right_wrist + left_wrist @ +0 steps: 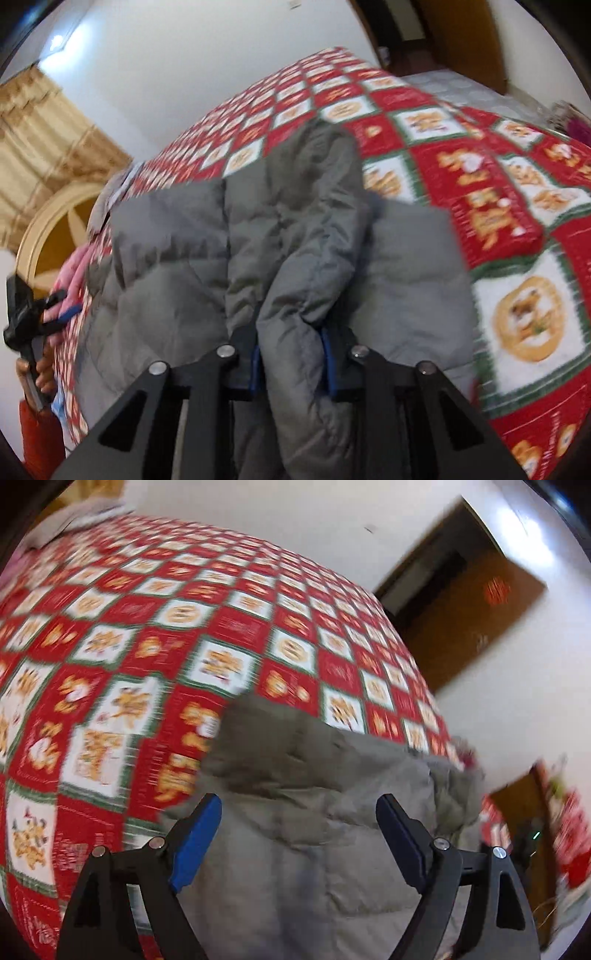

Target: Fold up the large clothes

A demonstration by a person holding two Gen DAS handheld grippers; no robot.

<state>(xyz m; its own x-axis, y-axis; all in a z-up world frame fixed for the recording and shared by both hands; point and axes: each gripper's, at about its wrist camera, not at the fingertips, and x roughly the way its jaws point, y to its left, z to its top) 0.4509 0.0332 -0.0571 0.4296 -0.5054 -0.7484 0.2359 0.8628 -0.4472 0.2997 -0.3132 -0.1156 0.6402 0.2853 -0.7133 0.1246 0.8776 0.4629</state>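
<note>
A grey padded jacket (314,812) lies on the bed near its front edge. My left gripper (298,801) hovers over it, blue pads wide apart and nothing between them. In the right wrist view the jacket (177,258) spreads across the red bedcover (480,192). A sleeve of it (295,295) runs toward the camera, and my right gripper (291,347) is shut on that sleeve, the cloth bulging between the blue pads. The left gripper (55,306) also shows at the far left edge, held by a hand (40,369).
The red, white and green patterned bedcover (147,646) fills the bed. A brown door (472,620) stands in the white wall beyond. A gold curtain (40,140) and a round wooden headboard (51,229) are at the left. Pink cloth (79,266) lies beside the jacket.
</note>
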